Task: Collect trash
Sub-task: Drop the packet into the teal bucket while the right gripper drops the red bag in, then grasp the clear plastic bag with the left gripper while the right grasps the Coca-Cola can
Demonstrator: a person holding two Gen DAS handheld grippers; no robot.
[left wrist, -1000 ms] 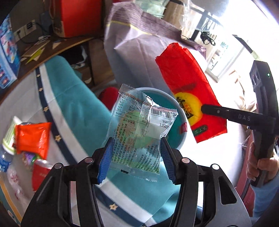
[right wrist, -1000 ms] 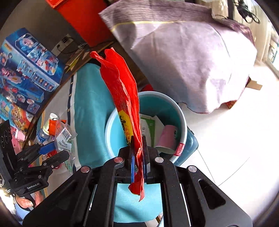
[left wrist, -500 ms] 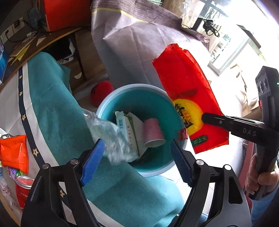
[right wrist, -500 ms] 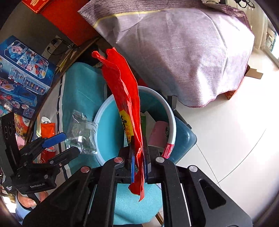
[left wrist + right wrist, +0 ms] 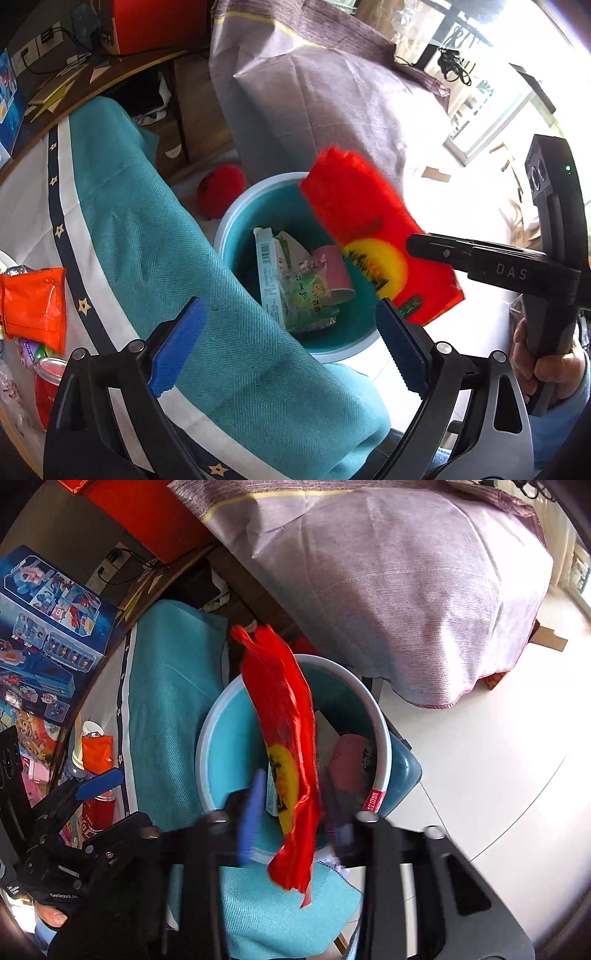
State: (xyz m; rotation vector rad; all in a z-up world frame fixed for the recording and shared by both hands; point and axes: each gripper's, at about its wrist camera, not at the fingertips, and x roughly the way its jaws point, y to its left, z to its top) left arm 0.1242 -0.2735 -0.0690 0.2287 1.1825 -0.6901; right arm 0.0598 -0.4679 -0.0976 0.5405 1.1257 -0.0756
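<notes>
Since a second ago the clear wrapper [image 5: 306, 295] has dropped into the teal bin [image 5: 236, 221]; the left gripper [image 5: 288, 343], opening wide, holds nothing. Over it the right gripper [image 5: 291, 812] is opening, freeing the red wrapper [image 5: 288, 731]. Next, I'd judge, both return to the table's litter.

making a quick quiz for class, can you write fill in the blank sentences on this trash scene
1. The red wrapper hangs over the ____ bin.
2. The cup lying inside the bin is ____.
3. The cloth draped beside the bin is mostly ____.
4. The left tool has ____ between its blue pads.

Missing words: teal; pink; teal; nothing
</notes>
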